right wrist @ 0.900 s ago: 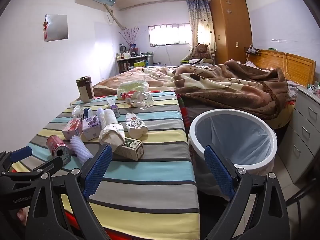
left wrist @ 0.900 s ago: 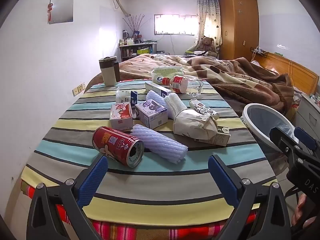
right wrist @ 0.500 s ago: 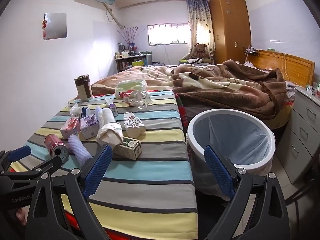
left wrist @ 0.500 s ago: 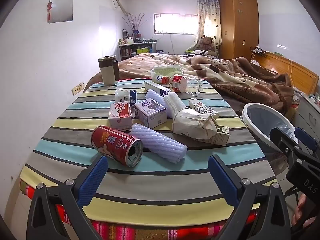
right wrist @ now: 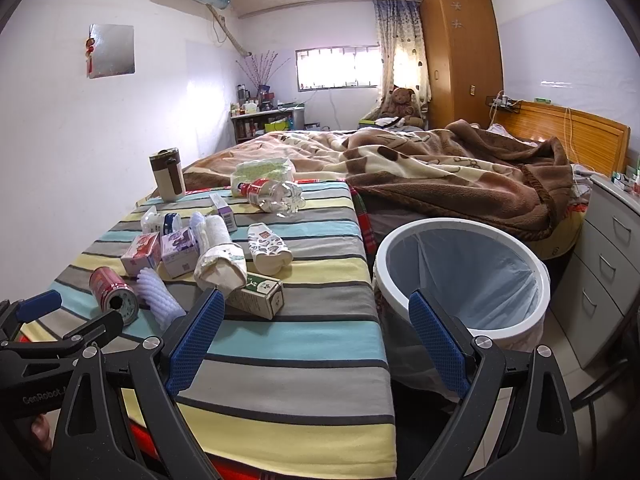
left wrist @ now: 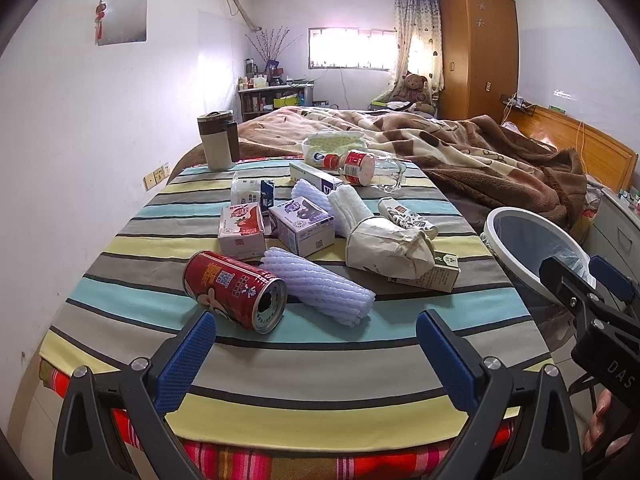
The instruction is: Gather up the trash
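Trash lies on a striped cloth: a red can [left wrist: 234, 291] on its side, a white foam sleeve [left wrist: 318, 286], a crumpled paper bag [left wrist: 386, 246], a green carton [left wrist: 434, 276], small boxes [left wrist: 302, 230] and a plastic bottle [left wrist: 370, 170]. My left gripper [left wrist: 316, 354] is open and empty, just short of the can. My right gripper [right wrist: 316, 338] is open and empty, between the carton [right wrist: 260, 294] and the white bin [right wrist: 460, 280]. The can also shows in the right wrist view [right wrist: 114, 296].
A brown travel mug [left wrist: 218, 146] stands at the cloth's far left. A brown blanket [right wrist: 460, 172] covers the bed behind. Grey drawers [right wrist: 604, 256] stand right of the bin. The wall runs along the left.
Both grippers have edged slightly forward and the left one tilted up a little. Nothing was taken hold of or moved.
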Motion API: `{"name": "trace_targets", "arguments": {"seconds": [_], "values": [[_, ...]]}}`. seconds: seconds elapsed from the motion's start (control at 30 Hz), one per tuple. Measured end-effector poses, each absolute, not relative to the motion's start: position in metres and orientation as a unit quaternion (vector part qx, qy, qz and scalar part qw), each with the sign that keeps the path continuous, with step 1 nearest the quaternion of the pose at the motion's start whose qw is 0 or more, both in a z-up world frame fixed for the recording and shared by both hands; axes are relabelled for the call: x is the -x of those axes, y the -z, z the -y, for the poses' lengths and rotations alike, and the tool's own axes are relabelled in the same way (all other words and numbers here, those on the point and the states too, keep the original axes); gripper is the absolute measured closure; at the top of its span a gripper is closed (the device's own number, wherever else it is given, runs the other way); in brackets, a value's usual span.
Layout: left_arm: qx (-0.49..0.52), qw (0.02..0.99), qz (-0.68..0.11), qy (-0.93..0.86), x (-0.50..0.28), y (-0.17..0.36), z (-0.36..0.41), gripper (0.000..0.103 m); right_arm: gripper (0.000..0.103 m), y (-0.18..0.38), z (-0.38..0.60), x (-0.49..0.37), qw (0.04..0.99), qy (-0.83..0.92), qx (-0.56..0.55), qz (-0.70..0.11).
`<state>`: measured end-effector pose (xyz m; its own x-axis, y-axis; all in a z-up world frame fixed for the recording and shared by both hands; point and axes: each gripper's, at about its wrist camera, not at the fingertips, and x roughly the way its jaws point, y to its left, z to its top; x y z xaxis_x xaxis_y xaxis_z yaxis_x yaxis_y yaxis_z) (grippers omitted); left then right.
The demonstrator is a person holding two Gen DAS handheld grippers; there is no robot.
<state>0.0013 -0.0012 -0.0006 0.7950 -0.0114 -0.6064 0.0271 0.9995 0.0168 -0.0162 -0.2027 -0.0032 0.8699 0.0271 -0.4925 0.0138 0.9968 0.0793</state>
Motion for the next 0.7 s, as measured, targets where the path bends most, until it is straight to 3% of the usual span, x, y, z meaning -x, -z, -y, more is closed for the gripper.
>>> {"name": "trace_targets", "arguments": {"seconds": [0.7], "values": [[-0.011, 0.947, -0.320, 0.010, -0.0012, 0.0005, 0.0012, 0.001, 0.008, 0.0022, 0.2010, 0.0178, 0.966, -0.001, -0.038, -0.255]]}}
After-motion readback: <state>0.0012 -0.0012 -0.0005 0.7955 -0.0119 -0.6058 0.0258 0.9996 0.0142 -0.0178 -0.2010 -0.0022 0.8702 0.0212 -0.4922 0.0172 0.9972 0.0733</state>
